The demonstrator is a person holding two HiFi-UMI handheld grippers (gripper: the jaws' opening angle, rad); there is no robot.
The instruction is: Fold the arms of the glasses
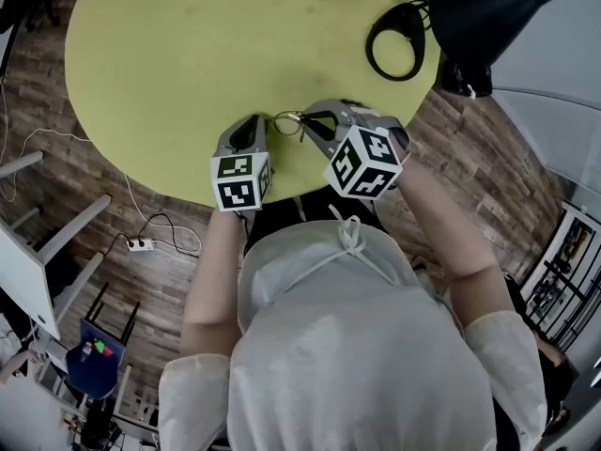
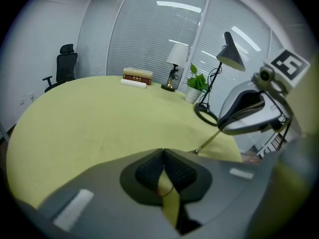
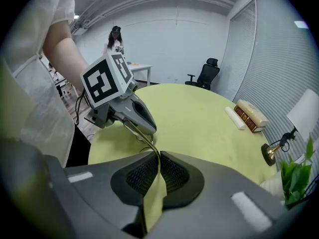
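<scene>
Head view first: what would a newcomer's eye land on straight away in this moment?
Two marker-cubed tools, the left gripper and the right gripper, meet tip to tip at the near edge of a round yellow-green table. Their jaws are each shut on thin wire glasses stretched between them. A black desk lamp looms at the picture's upper right.
</scene>
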